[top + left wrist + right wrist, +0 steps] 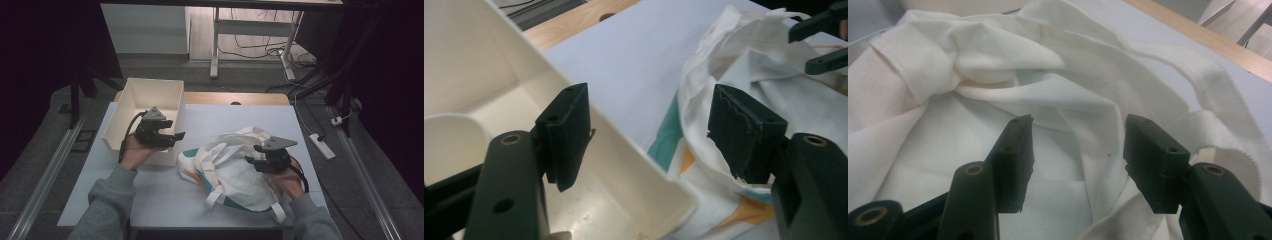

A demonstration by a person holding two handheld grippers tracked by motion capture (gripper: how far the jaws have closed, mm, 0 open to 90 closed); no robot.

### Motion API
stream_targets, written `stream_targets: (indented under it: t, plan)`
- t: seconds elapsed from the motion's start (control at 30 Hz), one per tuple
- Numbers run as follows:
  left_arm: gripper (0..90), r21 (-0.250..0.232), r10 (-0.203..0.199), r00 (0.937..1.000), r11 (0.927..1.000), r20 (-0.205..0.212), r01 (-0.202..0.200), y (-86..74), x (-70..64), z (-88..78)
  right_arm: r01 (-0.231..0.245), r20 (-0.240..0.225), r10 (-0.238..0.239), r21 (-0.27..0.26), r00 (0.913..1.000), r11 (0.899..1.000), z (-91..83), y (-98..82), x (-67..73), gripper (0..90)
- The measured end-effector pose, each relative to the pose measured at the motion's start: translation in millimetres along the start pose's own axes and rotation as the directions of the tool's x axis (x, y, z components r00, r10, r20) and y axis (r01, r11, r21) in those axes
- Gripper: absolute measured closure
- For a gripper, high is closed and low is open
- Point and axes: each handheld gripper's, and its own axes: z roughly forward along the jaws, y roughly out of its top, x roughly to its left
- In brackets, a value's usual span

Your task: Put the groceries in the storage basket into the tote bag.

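A white table (165, 200) has a wooden strip (235, 98) along its far edge. A white power strip (321, 145) lies on the floor to its right. Beyond it stand a desk frame (215, 55) and loose cables (260, 50).

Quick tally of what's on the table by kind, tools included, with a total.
Cloth tote bag: 1
Open cream box: 1
Hand-held tools: 2, the left tool at the box's near corner, the right tool over the bag
Total: 4
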Motion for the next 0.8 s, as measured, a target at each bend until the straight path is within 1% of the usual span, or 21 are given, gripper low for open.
stream_targets:
  t: [0.1,0.2,0.27,0.3,0.37,0.43,0.5,0.63,0.8]
  plan:
    - [32.4,0.001,-0.027,0.9995,0.9996,-0.017,0.027,-1.8,6.8,-0.2,0.004,0.000,-0.004,0.011,1.0000,1.000,2.2,-1.1,0.6,45.4]
    - [31.7,0.009,-0.031,0.9985,0.9995,-0.045,0.031,-3.8,13.3,-1.2,0.012,0.000,-0.012,0.019,0.9999,1.000,3.6,-1.6,1.3,45.4]
    - [31.2,0.012,-0.045,0.9973,0.9989,-0.058,0.046,-5.6,19.4,-1.9,0.013,0.000,-0.013,0.019,0.9999,1.000,3.9,-1.6,1.5,45.4]
    - [30.7,0.012,-0.054,0.9966,0.9984,-0.061,0.055,-6.5,22.6,-2.3,0.013,0.000,-0.013,0.019,0.9999,1.000,3.9,-1.5,1.5,45.4]
    - [27.8,0.001,-0.084,0.9956,0.9965,-0.041,0.084,-8.0,28.8,-3.5,0.012,0.001,-0.012,0.018,0.9999,1.000,3.7,-1.5,1.5,45.3]
    - [28.3,0.011,-0.083,0.9934,0.9964,-0.080,0.084,-8.6,31.5,-4.7,0.011,0.002,-0.011,0.018,0.9999,1.000,3.5,-1.6,1.4,45.3]
    - [27.8,0.009,-0.085,0.9935,0.9963,-0.076,0.086,-9.0,33.3,-6.8,0.009,0.000,-0.009,0.016,1.0000,1.000,3.4,-1.6,1.3,45.3]
    - [27.7,-0.002,-0.084,0.9931,0.9964,-0.081,0.084,-8.7,35.9,-11.1,0.010,0.000,-0.010,0.016,0.9999,1.000,3.5,-1.5,1.5,45.3]
    - [26.8,0.001,-0.102,0.9889,0.9947,-0.108,0.103,-11.7,44.0,-13.2,0.011,-0.002,-0.011,0.020,0.9999,1.000,3.6,-1.6,1.7,45.2]
